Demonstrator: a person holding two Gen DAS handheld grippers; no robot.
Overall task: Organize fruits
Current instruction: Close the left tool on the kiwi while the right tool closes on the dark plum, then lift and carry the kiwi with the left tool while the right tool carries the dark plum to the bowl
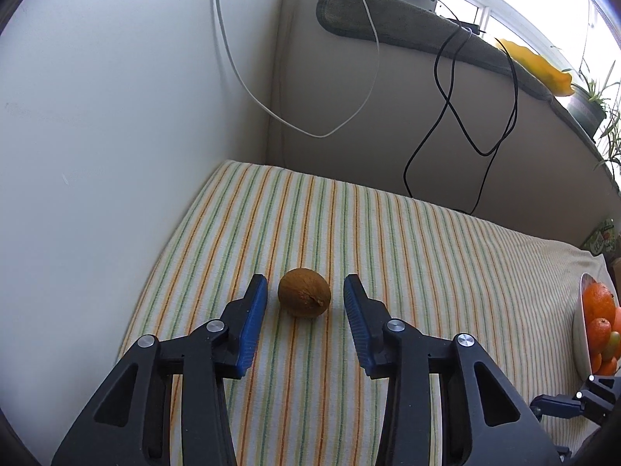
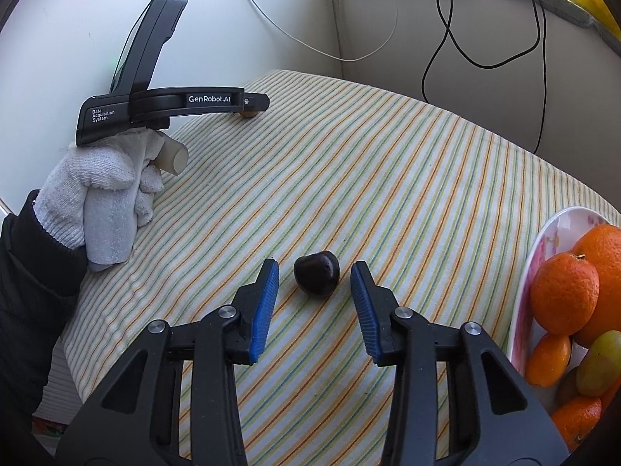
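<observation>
My left gripper (image 1: pixel 306 291): blue pads either side of a brown kiwi (image 1: pixel 304 292), gaps both sides, not touching | kiwi rests on striped cloth (image 1: pixel 388 240) | plate (image 1: pixel 581 334) of oranges (image 1: pixel 599 303) far right

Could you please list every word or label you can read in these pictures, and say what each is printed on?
"GenRobot.AI": on the left claw's side arm.
"Data Acquisition System": on that claw's body, above the gloved hand.
Green packet at the table's far edge: print too blurred to read.
Nothing else readable.
</observation>
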